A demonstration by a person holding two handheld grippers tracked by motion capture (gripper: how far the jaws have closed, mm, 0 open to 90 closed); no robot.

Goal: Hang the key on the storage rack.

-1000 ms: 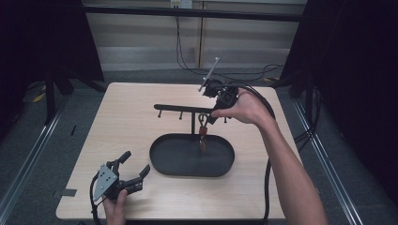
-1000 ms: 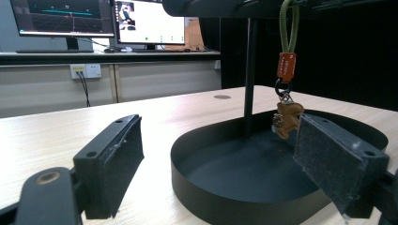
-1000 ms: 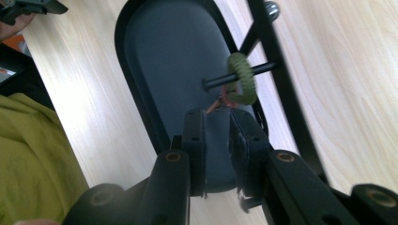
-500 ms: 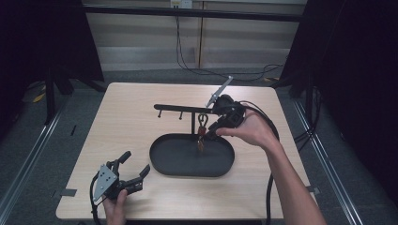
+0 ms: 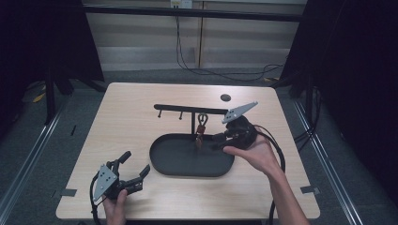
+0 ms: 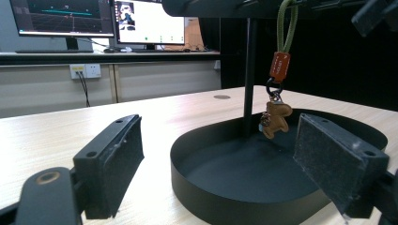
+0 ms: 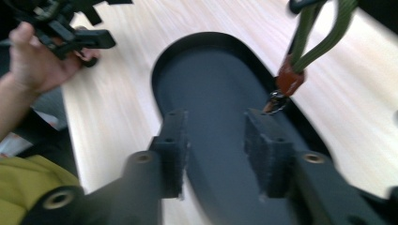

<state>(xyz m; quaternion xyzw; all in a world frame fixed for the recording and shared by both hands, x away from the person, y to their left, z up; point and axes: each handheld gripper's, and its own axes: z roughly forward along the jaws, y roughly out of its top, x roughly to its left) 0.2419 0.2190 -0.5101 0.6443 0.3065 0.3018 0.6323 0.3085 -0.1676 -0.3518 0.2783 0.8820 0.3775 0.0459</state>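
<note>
A keychain (image 5: pixel 201 125) hangs from the crossbar of a black stand (image 5: pixel 191 110) that rises out of a black oval tray (image 5: pixel 162 161). It has a green loop (image 6: pixel 287 23), a red tag (image 6: pixel 280 67) and a brown bear charm (image 6: pixel 276 119). My right gripper (image 5: pixel 218 139) is at the tray's right side, just right of the keychain, open and holding nothing. In the right gripper view its jaws (image 7: pixel 218 147) point along the tray, with the red tag (image 7: pixel 290 80) just beyond the right jaw. My left gripper (image 5: pixel 136 171) rests open at the front left, facing the tray (image 6: pixel 263 192).
The bar carries several bare pegs (image 5: pixel 180 115) left of the keychain. A round dark hole (image 5: pixel 225 97) marks the table's back right. Cables trail from the right gripper over the table's right edge. Monitors (image 6: pixel 112 18) stand behind the table.
My right gripper has come down from the bar's right end toward the near right side of the tray. The keychain stays hanging. The left gripper has not moved.
</note>
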